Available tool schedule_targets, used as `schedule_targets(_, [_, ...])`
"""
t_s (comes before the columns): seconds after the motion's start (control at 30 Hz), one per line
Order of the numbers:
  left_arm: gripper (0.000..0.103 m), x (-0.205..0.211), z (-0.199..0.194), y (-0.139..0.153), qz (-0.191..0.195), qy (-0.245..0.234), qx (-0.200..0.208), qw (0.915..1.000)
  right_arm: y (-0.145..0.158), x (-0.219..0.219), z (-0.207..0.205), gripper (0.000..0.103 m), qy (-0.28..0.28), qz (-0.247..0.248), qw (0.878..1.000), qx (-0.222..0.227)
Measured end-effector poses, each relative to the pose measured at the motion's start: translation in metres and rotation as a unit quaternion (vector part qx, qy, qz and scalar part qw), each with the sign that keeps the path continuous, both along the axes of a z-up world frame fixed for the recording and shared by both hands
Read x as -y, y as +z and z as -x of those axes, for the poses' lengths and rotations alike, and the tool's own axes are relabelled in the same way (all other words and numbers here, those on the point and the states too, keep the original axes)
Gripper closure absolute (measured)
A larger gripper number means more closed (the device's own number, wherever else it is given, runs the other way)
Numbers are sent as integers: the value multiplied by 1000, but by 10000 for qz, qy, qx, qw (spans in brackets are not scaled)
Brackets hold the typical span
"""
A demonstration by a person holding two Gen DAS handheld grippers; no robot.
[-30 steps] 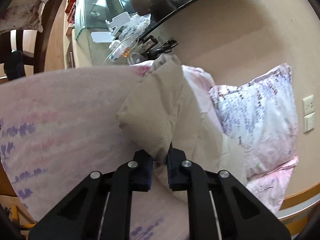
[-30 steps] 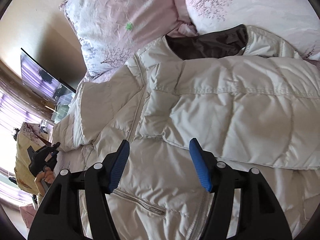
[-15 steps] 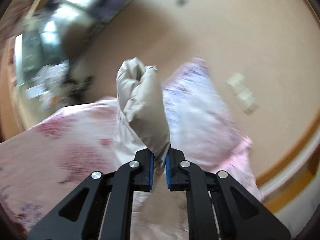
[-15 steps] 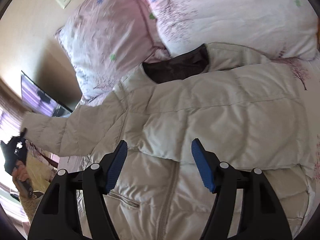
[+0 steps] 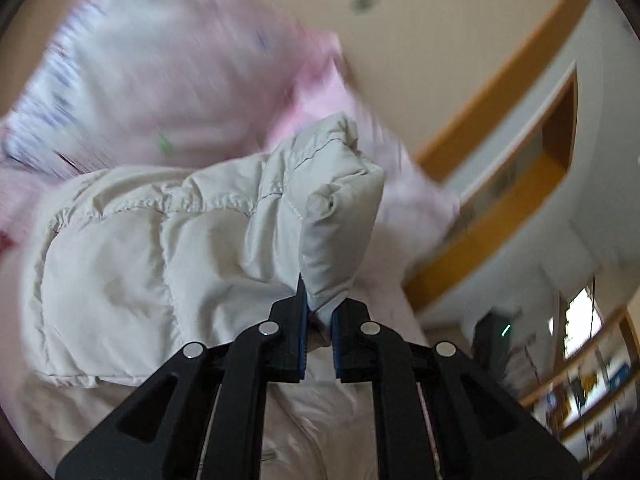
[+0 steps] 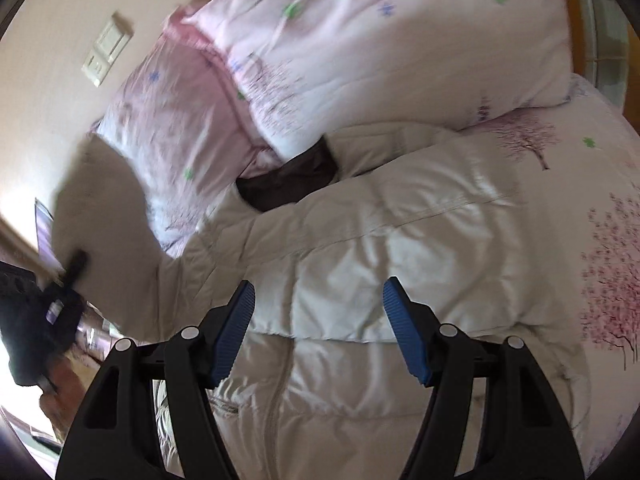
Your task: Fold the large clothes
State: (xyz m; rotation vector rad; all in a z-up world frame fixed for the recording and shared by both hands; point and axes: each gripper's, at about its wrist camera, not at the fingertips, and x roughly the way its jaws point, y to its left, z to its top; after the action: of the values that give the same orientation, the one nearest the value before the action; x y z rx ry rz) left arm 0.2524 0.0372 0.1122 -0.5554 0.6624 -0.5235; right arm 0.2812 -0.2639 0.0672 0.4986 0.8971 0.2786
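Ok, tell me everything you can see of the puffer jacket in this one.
The jacket is cream-white, quilted and puffy, with a dark brown lining at the collar and a front zipper. It lies spread on the floral bedding, collar against the pink pillows. One sleeve is folded across the chest. The left hand-held gripper pinches the other sleeve's cuff, lifted. The right hand-held gripper hovers open above.

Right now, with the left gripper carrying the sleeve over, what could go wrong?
1. The left gripper pinches only the cuff tip of the cream quilted puffer jacket; it may slip out.
2. The open right gripper pins nothing, so the jacket body may drag.
3. The puffy sleeve may spring back unfolded.
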Motion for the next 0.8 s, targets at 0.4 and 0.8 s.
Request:
schedule_targets(0.4, [15, 81, -5, -56, -740, -1143, -553, 9891, -27, 16, -14, 35, 16, -591, 9972, -454])
schedule_targets(0.8, [5, -82, 57, -60, -1615, 840, -450, 9823, -72, -42, -43, 71, 543, -590, 9904, -1125])
